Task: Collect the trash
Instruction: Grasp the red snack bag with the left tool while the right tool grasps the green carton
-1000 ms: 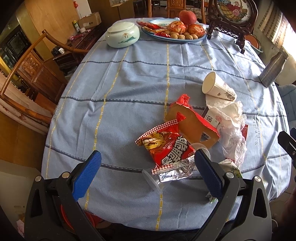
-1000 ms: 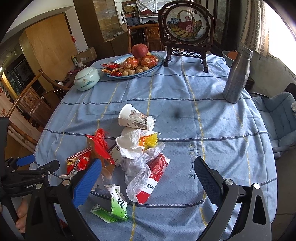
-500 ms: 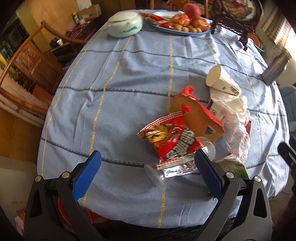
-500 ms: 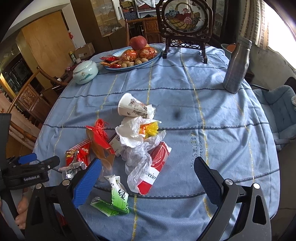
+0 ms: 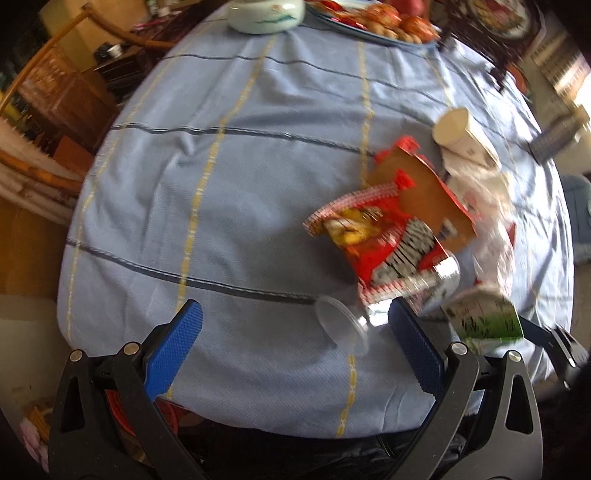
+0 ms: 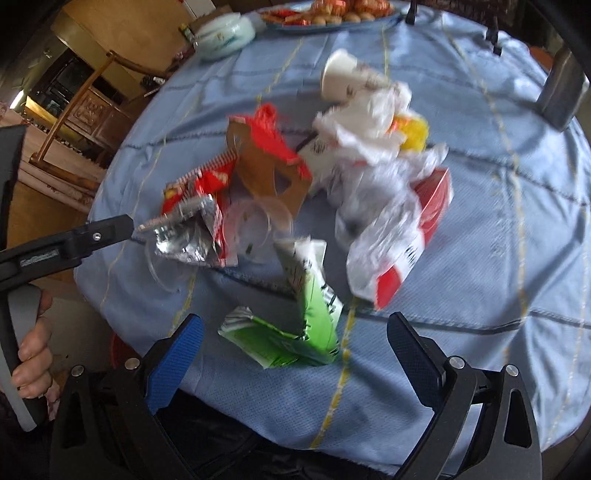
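I see the desk (image 5: 258, 155) under a pale blue cloth with yellow and dark stripes. On it lie a red snack packet (image 5: 388, 243), a clear plastic cup (image 5: 343, 325) on its side, a green carton (image 6: 295, 325), a tipped paper cup (image 6: 343, 75), crumpled plastic wrap (image 6: 384, 206) and, far back, a lidded bowl (image 5: 264, 14).

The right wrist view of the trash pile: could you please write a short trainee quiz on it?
1. True or false: the paper cup stands upright.
2. Which item lies nearest the right tool? A. the metal bottle B. the green carton C. the lidded ceramic jar
3. Fill in: the tablecloth is mostly ____ in colour.

Key:
1. False; it lies on its side beside crumpled white paper.
2. B; the carton lies just ahead of the tool, whose jaws are closing with the pads not yet on it.
3. Blue.
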`<state>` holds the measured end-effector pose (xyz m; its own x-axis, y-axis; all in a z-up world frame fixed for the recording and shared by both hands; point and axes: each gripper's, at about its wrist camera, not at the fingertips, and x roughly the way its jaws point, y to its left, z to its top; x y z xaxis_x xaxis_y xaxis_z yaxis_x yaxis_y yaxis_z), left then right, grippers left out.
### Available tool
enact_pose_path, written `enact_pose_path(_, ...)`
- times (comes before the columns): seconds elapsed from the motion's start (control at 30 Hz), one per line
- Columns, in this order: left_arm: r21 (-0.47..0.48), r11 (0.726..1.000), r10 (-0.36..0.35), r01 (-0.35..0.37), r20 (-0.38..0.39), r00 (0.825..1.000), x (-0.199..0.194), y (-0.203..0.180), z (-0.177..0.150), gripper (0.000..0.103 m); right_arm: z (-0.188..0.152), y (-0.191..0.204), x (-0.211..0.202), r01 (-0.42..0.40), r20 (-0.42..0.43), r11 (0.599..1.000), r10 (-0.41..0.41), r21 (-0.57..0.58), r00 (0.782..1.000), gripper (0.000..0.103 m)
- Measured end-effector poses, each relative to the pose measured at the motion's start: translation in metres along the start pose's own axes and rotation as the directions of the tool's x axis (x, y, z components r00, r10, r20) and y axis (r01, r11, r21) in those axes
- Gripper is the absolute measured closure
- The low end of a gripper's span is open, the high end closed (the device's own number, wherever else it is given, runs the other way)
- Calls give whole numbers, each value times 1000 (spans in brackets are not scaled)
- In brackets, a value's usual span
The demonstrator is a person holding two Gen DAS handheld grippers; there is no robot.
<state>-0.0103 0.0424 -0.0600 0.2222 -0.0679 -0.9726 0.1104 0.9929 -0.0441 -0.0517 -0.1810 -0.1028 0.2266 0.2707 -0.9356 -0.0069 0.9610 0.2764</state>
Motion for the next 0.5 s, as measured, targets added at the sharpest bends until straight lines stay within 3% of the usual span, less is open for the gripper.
enact_pose_path(0.03, 22, 1000, -13, 13, -6, 1000, 2, -4, -1, 7, -1, -5, 1, -17, 0, 1000, 17, 25, 1000, 37)
enact_pose_path(0.23, 84, 993, -86, 87, -14, 996, 17, -25, -4, 7, -8, -31, -38, -16, 162, 994, -1, 104, 987, 38)
enact_pose_path(0.37, 79, 991, -110, 107, 31, 993, 19, -34, 12, 7, -13, -36, -48, 3, 176, 996, -19, 94, 984, 37)
enact_pose_path(0.5, 29, 984, -177, 176, 17, 984, 27, -44, 33, 7, -13, -43, -63, 14, 204, 997, -28, 71, 978, 37)
